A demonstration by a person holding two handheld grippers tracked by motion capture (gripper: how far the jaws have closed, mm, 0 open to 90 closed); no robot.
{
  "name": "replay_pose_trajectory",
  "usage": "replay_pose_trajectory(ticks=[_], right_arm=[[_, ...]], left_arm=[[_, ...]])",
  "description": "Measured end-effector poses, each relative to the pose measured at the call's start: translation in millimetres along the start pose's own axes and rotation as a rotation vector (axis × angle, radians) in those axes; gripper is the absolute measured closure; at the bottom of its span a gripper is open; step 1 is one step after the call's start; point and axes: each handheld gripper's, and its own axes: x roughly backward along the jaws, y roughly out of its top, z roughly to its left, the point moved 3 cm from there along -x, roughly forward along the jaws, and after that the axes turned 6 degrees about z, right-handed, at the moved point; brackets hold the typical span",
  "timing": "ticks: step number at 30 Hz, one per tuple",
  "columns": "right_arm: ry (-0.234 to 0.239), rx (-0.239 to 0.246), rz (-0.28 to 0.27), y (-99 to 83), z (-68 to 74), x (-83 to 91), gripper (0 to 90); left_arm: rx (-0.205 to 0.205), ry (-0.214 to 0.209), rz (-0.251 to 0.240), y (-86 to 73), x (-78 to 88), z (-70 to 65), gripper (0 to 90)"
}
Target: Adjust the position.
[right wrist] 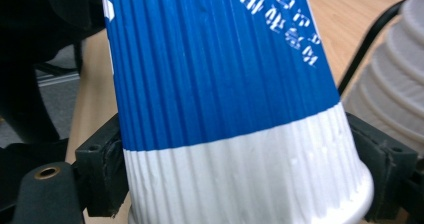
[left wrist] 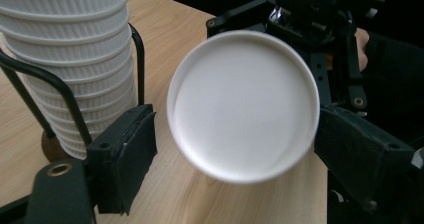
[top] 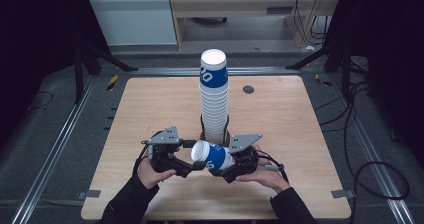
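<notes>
Item: paper cup (top: 212, 155), lying sideways just before the cup stack (top: 214, 96) on the counter (top: 280, 114). Right tongs (top: 226, 165) pinch its rim end; left tongs (top: 192, 165) spread, clear. Advice: keep pinch light; upend, seat squarely on stack.

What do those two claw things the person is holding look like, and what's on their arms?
Both are black and chunky. The left claw and right claw each carry a grey three-cornered plate on top. The fingers end in black padded blocks with brass-ringed holes nearby. A thin black cable trails from the right one. The person wears dark sleeves.
</notes>
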Motion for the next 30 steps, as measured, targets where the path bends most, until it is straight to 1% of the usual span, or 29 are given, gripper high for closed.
replay_pose_trajectory(ticks=[1, 2, 4, 6, 7, 8, 11, 14, 22, 25, 28, 30], right_arm=[[-0.006, 0.001, 0.001, -0.3, -0.9, 1.6, 14.9], [-0.012, 0.0, 0.004, -0.6, -1.8, 3.2, 14.8], [-0.026, 0.01, 0.017, -1.5, -3.3, 5.3, 14.8], [-0.041, 0.018, 0.029, -2.5, -4.4, 6.4, 14.7], [-0.045, 0.023, 0.036, -3.0, -4.7, 6.4, 14.7], [-0.049, 0.026, 0.043, -3.6, -4.9, 6.1, 14.7], [-0.054, 0.048, 0.074, -5.7, -3.7, 3.2, 14.7], [-0.061, 0.068, 0.112, -8.0, -1.9, -0.9, 14.7], [-0.044, 0.116, 0.196, -12.4, 5.8, -16.3, 14.7], [-0.036, 0.139, 0.216, -12.9, 8.8, -21.0, 14.7], [-0.036, 0.14, 0.226, -13.3, 10.9, -23.6, 14.6], [-0.036, 0.151, 0.229, -13.3, 11.1, -24.5, 14.6]], left_arm=[[-0.006, 0.007, 0.005, -0.5, 1.1, 0.2, 16.3], [-0.007, 0.004, 0.016, -1.2, 1.6, 0.5, 15.9], [-0.016, 0.018, 0.04, -3.4, 2.3, 1.7, 14.7], [-0.014, 0.015, 0.072, -6.5, 0.4, 3.2, 13.9], [-0.015, 0.021, 0.085, -8.2, -1.4, 4.1, 13.4], [-0.014, 0.024, 0.103, -10.2, -3.6, 5.3, 13.3], [-0.017, 0.024, 0.131, -12.7, -7.8, 6.0, 12.8], [-0.023, 0.014, 0.16, -14.2, -11.5, 5.6, 12.4], [-0.043, 0.0, 0.226, -17.9, -20.5, 3.5, 12.1], [-0.044, -0.011, 0.257, -19.7, -25.3, 2.1, 12.3], [-0.047, -0.018, 0.285, -22.0, -30.7, 1.4, 13.6], [-0.048, -0.021, 0.299, -23.6, -33.7, 1.3, 14.4]])
